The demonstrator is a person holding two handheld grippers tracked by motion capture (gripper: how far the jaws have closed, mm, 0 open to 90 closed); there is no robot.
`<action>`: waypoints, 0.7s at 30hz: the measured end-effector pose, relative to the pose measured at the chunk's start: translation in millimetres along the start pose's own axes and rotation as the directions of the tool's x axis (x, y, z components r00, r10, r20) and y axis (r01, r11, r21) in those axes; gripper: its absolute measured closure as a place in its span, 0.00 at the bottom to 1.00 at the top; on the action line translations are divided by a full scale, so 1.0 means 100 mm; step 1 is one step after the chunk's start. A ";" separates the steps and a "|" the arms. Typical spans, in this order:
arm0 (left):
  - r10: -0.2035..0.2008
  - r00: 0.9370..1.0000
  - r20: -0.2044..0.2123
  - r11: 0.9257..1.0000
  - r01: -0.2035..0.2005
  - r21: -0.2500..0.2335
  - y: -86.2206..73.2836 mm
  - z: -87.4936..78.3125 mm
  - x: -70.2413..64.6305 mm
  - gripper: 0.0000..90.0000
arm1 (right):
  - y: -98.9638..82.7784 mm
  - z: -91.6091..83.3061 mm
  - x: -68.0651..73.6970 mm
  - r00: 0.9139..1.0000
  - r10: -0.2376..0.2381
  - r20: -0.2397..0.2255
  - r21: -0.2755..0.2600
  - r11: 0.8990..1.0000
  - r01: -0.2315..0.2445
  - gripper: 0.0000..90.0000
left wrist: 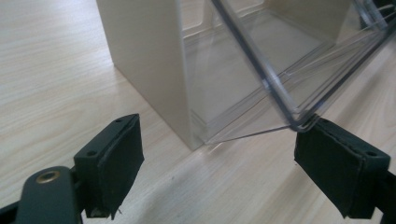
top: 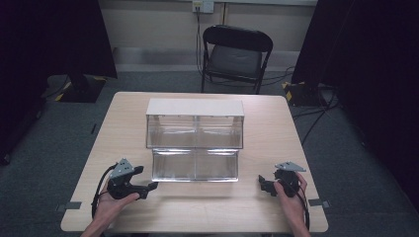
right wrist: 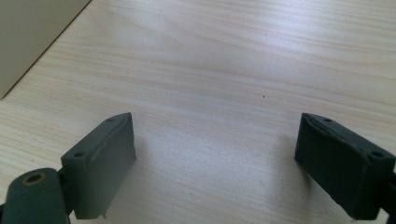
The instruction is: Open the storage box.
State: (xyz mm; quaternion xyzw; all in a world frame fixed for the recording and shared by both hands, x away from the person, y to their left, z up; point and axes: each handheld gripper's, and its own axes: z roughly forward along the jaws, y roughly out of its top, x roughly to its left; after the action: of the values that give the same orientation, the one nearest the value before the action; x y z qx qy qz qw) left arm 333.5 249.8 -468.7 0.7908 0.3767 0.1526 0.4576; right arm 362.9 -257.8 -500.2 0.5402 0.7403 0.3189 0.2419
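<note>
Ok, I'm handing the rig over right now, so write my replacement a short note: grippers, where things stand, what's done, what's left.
Left gripper: open, holding nothing, near the front left corner of the clear two-tier bin; in its own view the bin's clear lower corner sits just above one finger.
Right gripper: open, holding nothing, over bare table off the bin's front right corner.
The bin stands mid-table, both tiers looking empty.
Done: nothing visible yet.
Left: probably closing in on the bin; no grasp made.
</note>
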 end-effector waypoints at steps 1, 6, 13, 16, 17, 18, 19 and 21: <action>0.007 1.000 -0.001 1.000 -0.007 0.000 0.00 0.00 0.00 0.17 | 0.00 0.00 0.00 1.000 0.000 0.000 0.000 1.000 0.000 0.13; 0.019 1.000 0.003 1.000 -0.019 -0.005 0.01 -0.01 -0.02 0.18 | 0.00 0.00 0.00 1.000 0.000 0.000 0.000 1.000 0.000 0.13; 0.017 1.000 0.007 1.000 -0.017 -0.005 0.01 -0.02 -0.03 0.19 | 0.00 0.00 0.00 1.000 -0.001 -0.001 0.000 1.000 0.001 0.12; 0.009 0.999 0.031 1.000 -0.009 -0.017 0.01 -0.03 -0.04 0.19 | 0.00 0.00 0.00 1.000 -0.001 -0.001 0.001 1.000 0.001 0.12; -0.001 0.999 0.037 0.999 0.002 -0.037 0.02 -0.04 -0.04 0.18 | 0.00 0.00 0.00 1.000 -0.002 -0.001 0.001 1.000 0.002 0.12; -0.012 0.999 0.037 0.998 0.014 -0.060 0.02 -0.05 -0.04 0.19 | 0.00 0.00 0.00 1.000 -0.002 -0.001 0.000 1.000 0.002 0.12; -0.027 0.999 0.031 0.996 0.030 -0.079 0.03 -0.07 -0.04 0.20 | 0.00 0.00 0.00 1.000 -0.001 -0.001 0.001 1.000 0.001 0.12; -0.033 0.999 0.027 0.995 0.036 -0.090 0.04 -0.09 -0.02 0.20 | 0.00 0.00 0.00 1.000 -0.002 -0.001 0.001 1.000 0.002 0.12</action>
State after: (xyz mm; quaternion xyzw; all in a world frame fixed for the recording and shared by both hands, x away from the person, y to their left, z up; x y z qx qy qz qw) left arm 328.3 252.5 -460.4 0.7645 0.3772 0.1515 0.5003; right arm 363.3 -257.8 -500.3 0.5394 0.7410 0.3187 0.2417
